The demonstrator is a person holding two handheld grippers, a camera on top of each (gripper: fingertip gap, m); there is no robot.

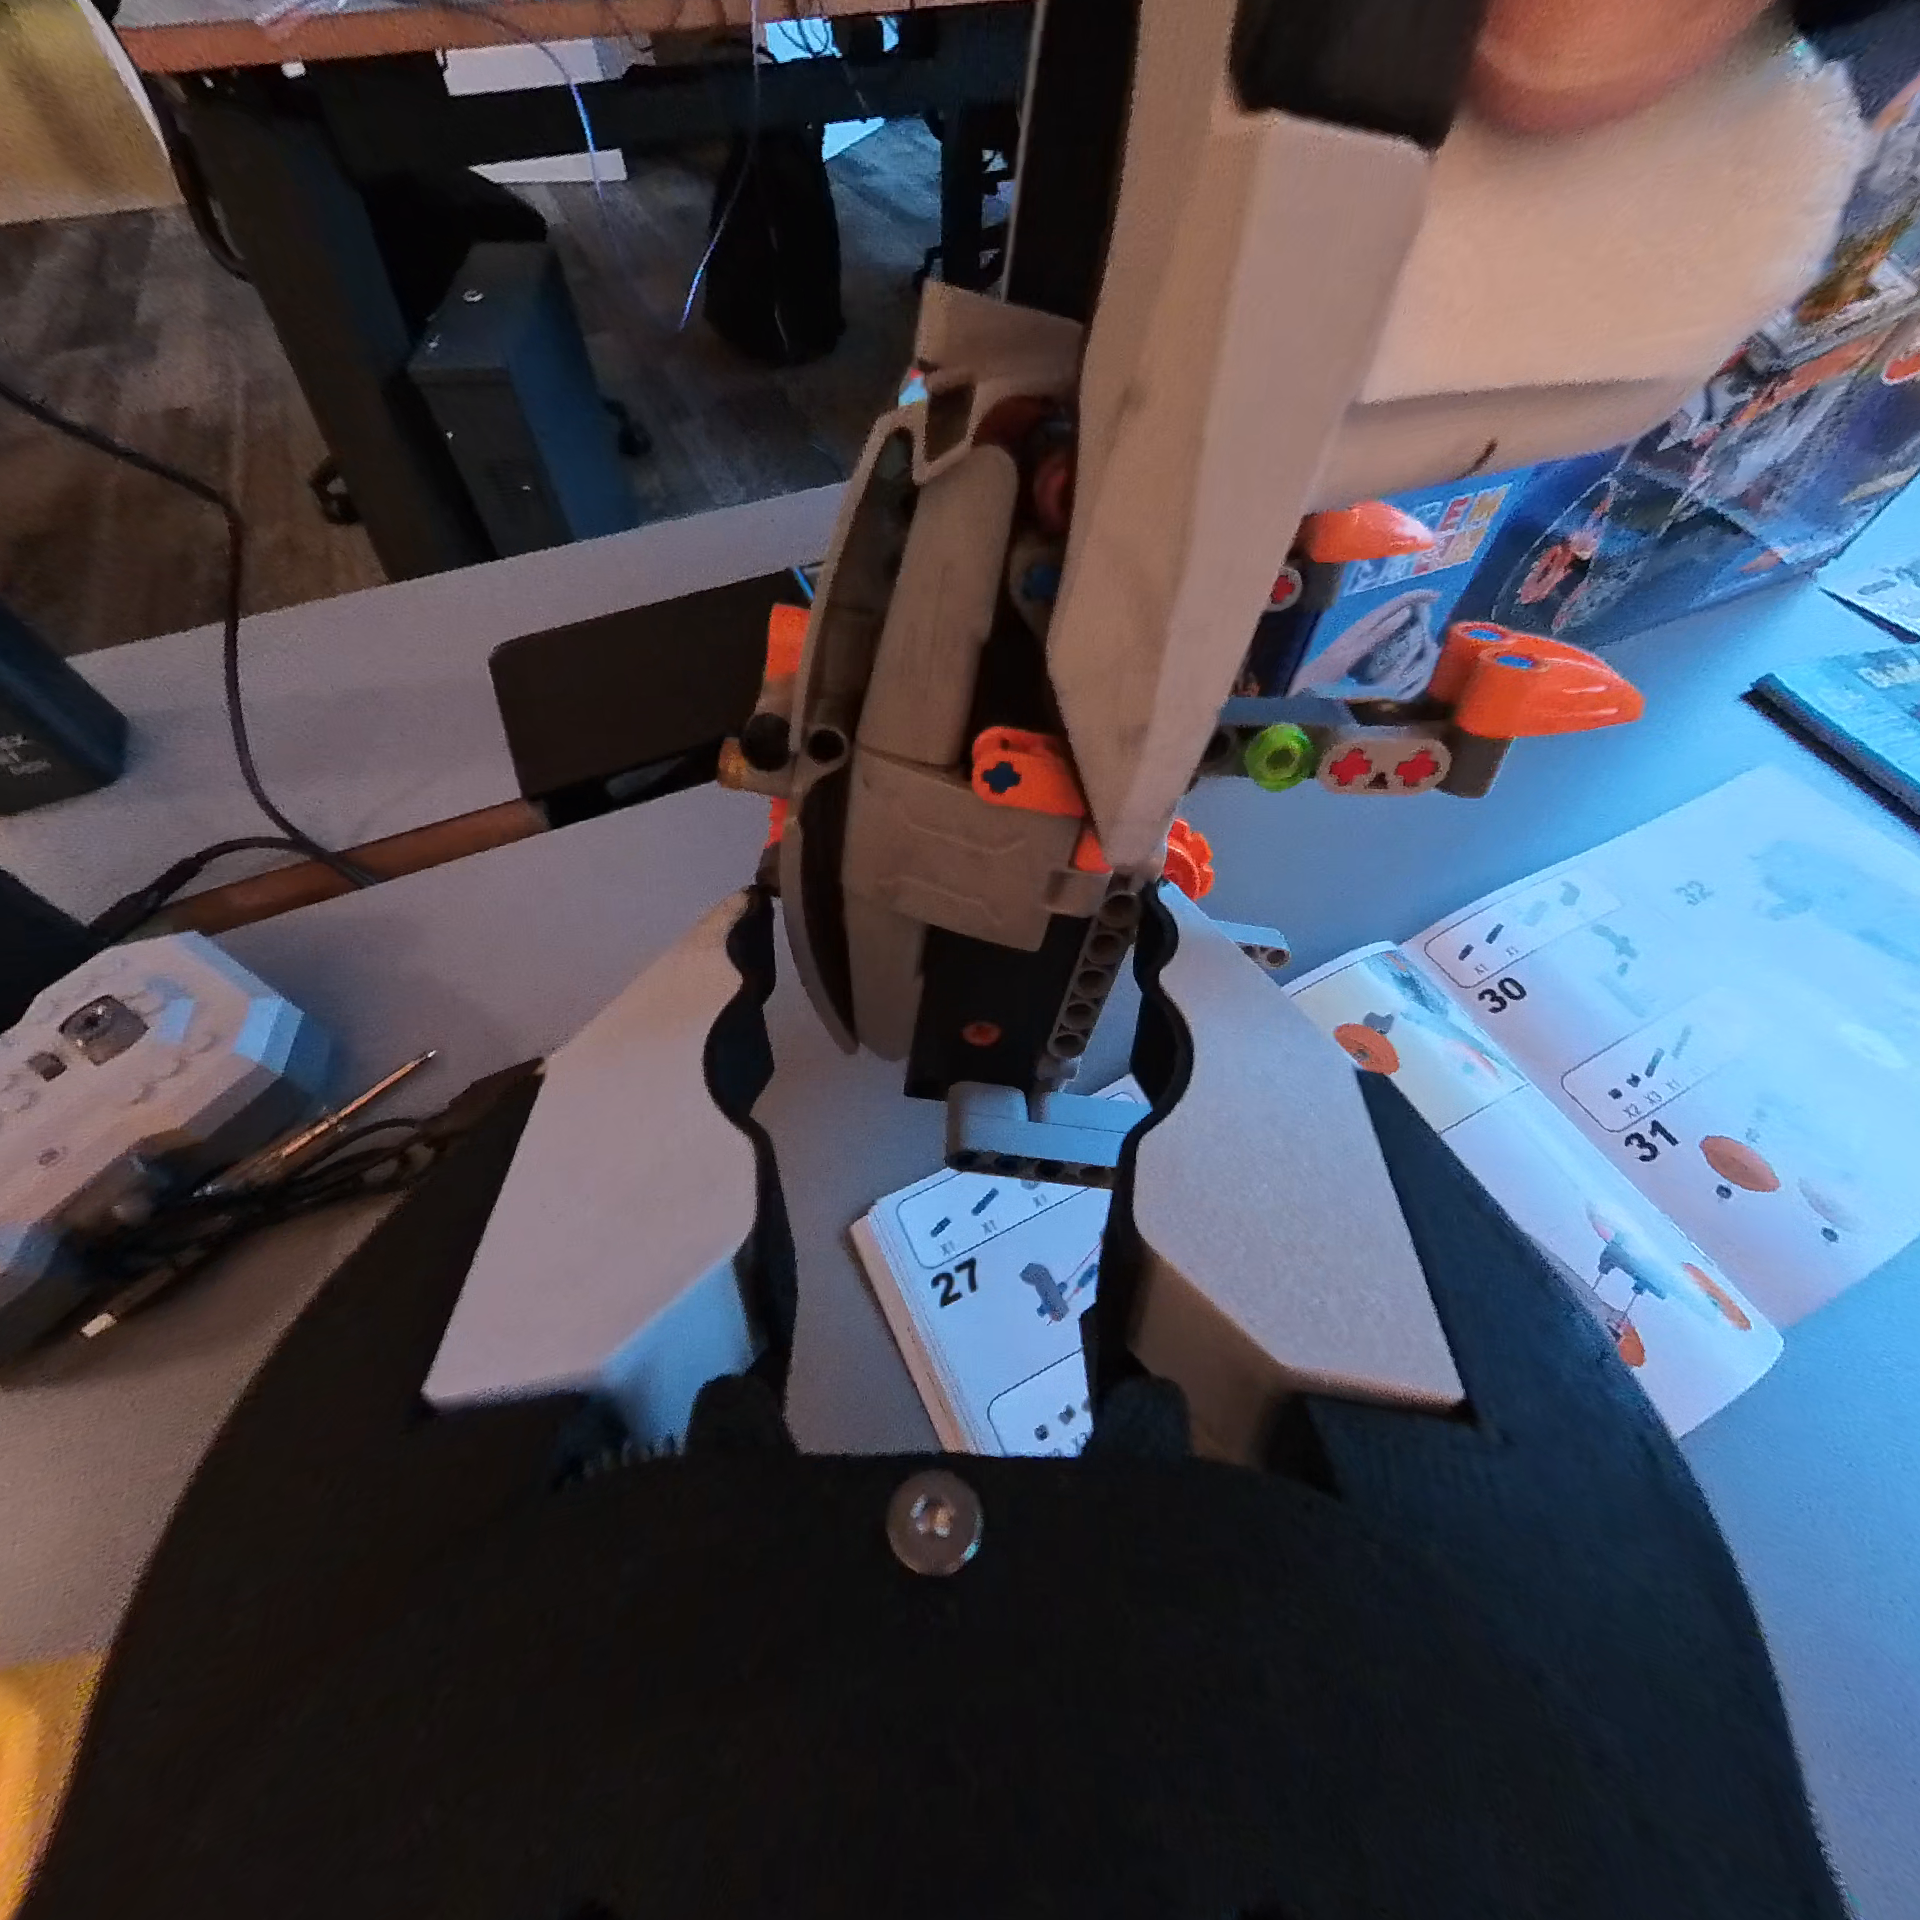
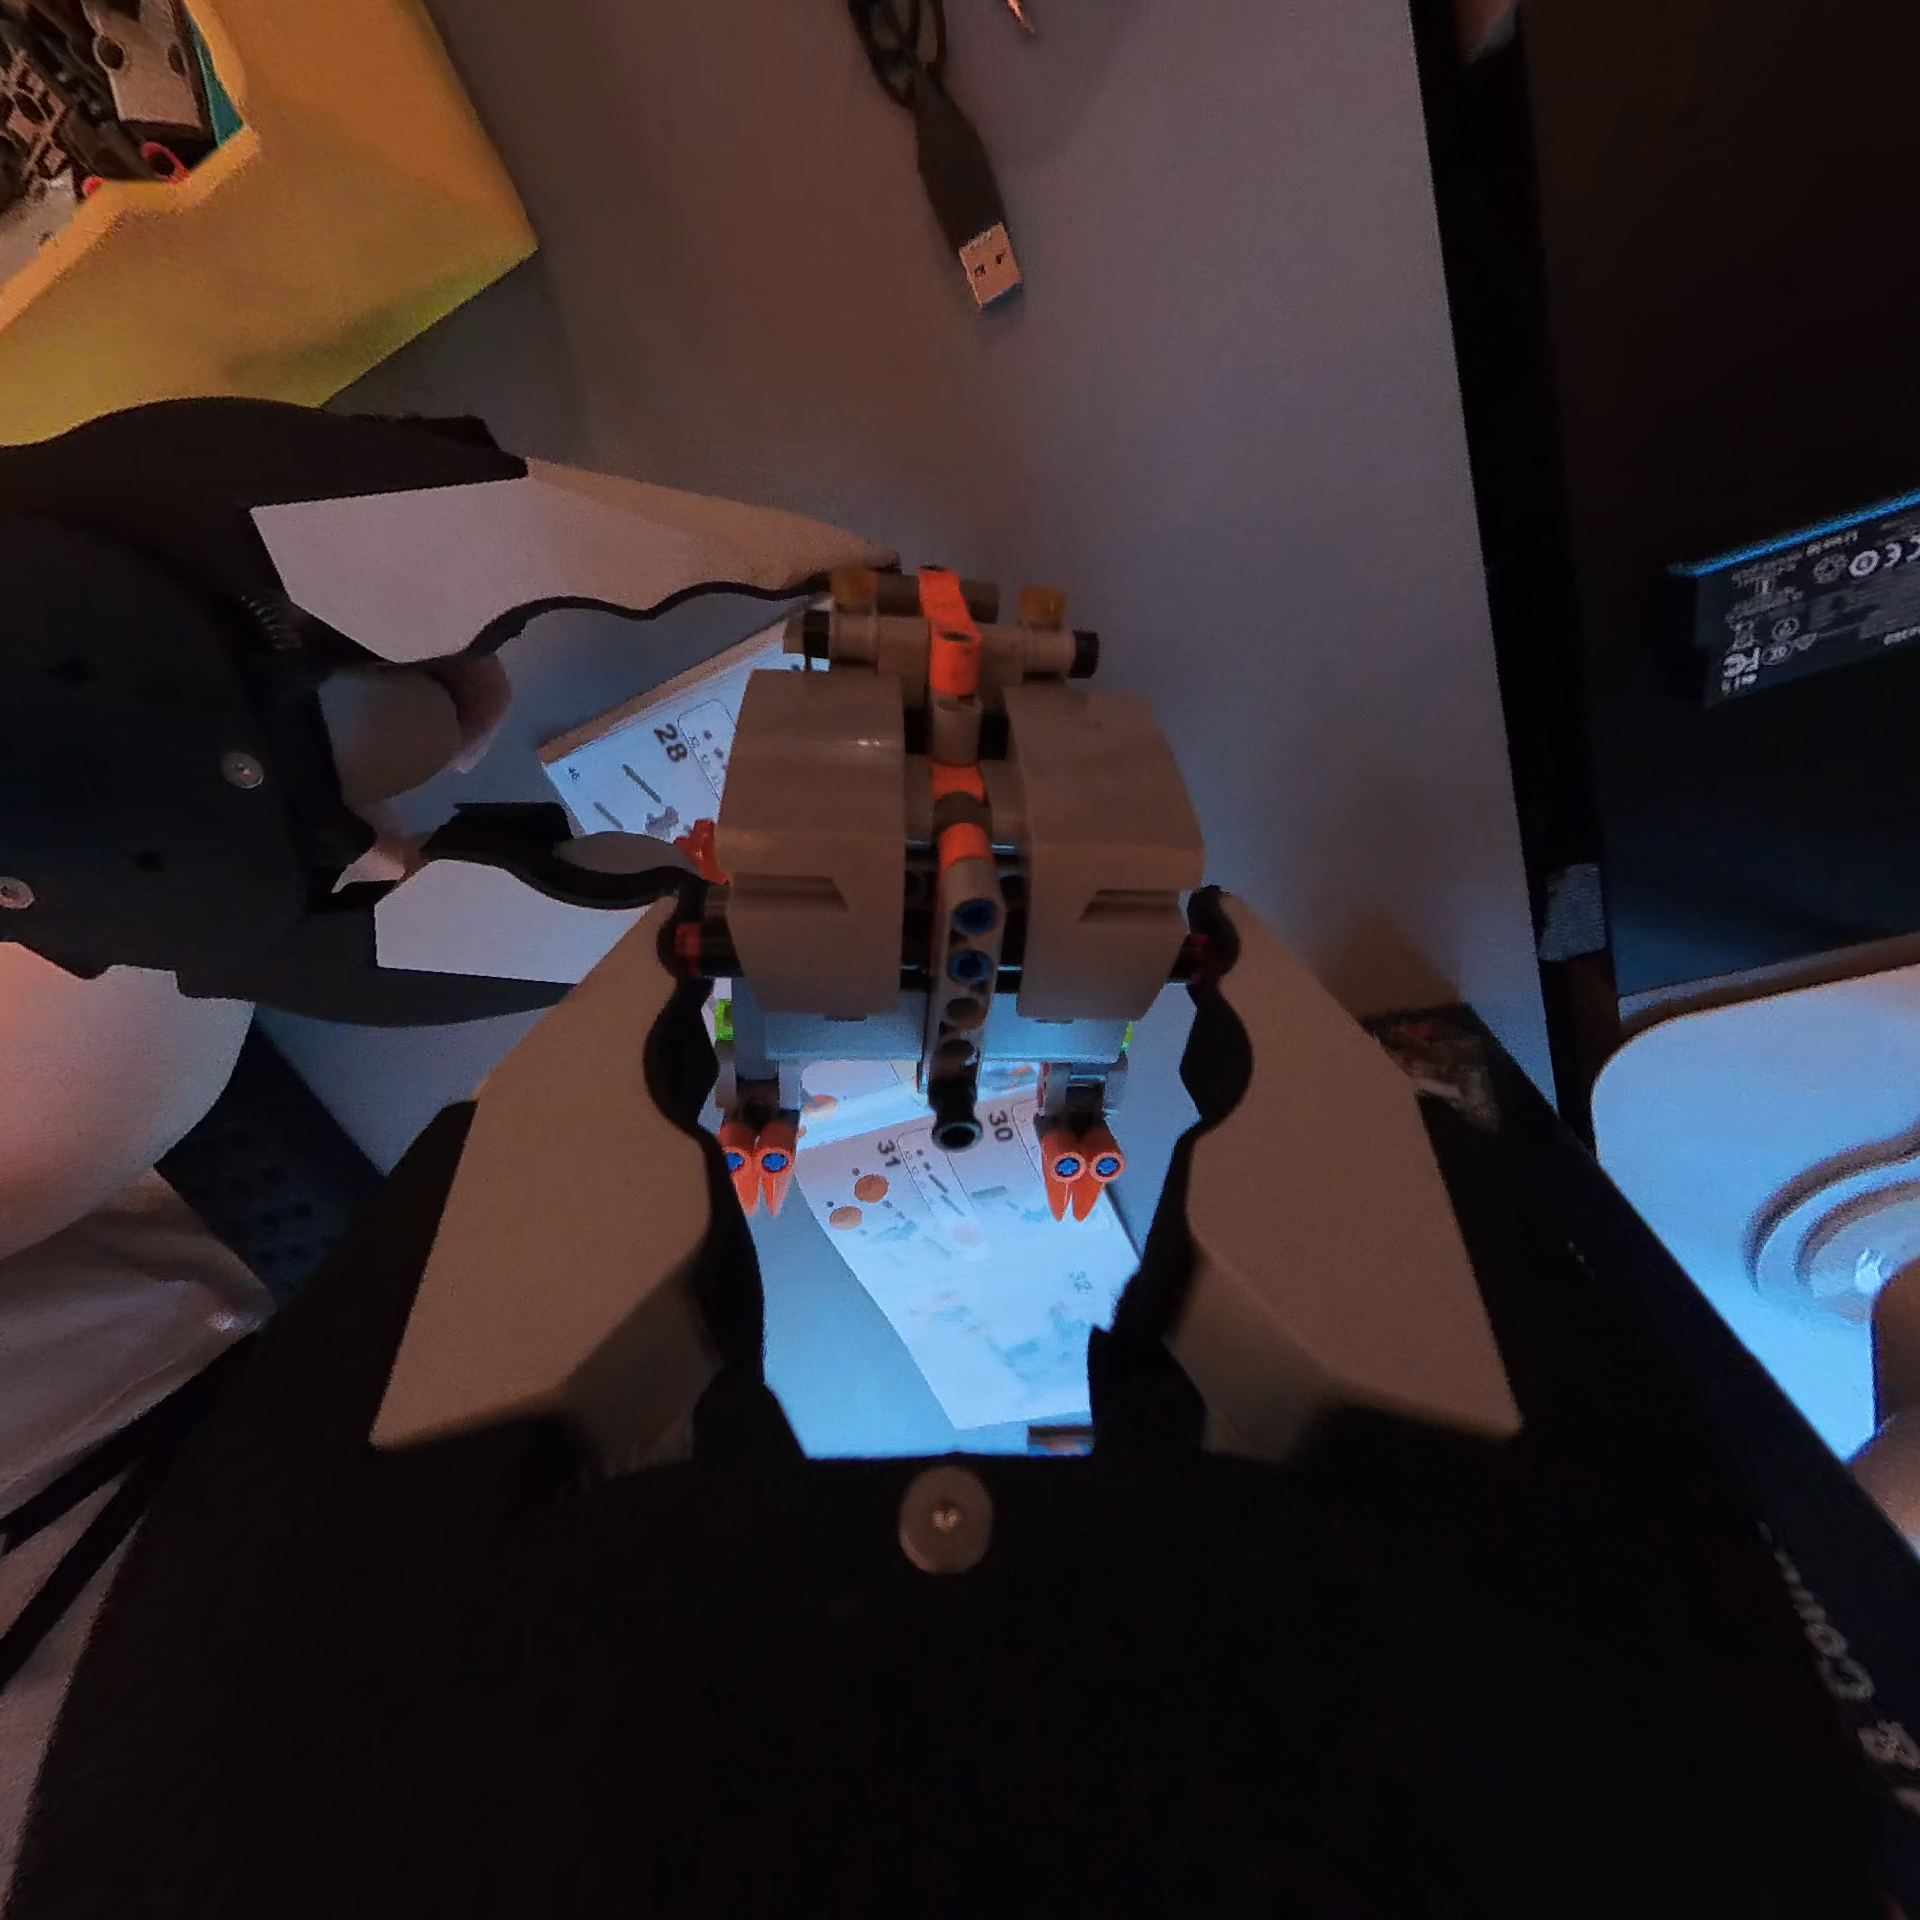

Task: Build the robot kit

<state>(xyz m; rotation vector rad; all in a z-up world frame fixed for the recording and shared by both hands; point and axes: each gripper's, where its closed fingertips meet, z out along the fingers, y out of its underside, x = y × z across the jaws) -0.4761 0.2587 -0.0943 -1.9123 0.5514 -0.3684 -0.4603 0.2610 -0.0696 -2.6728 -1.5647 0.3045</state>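
Note:
A grey, black and orange brick model [image 1: 935, 831] hangs in the air above an open instruction booklet [image 1: 1558, 1039]. My left gripper [image 1: 948, 904] has its jaws around the model's lower end, with both pads against its sides. My right gripper [image 2: 943, 920] is shut on the model [image 2: 821, 831], its tips pressing on the red pin ends at either side. In the left wrist view a right finger [image 1: 1195, 468] comes down from above. In the right wrist view a left finger [image 2: 540, 561] reaches in from the left. The booklet [image 2: 966, 1278] lies below.
A colourful toy box [image 1: 1662, 520] stands at the back right. A grey device [image 1: 135, 1049] with black cables [image 1: 260, 1153] lies on the left. A black slab [image 1: 644, 675] lies behind the model. A USB plug [image 2: 987, 260], a yellow box [image 2: 260, 239] and a black adapter [image 2: 1808, 603] surround the spot. The tips of one gripper are about 4 cm away from the tips of the other. The USB plug [image 2: 987, 260] sits 11 cm or so from the ends of my left fingers.

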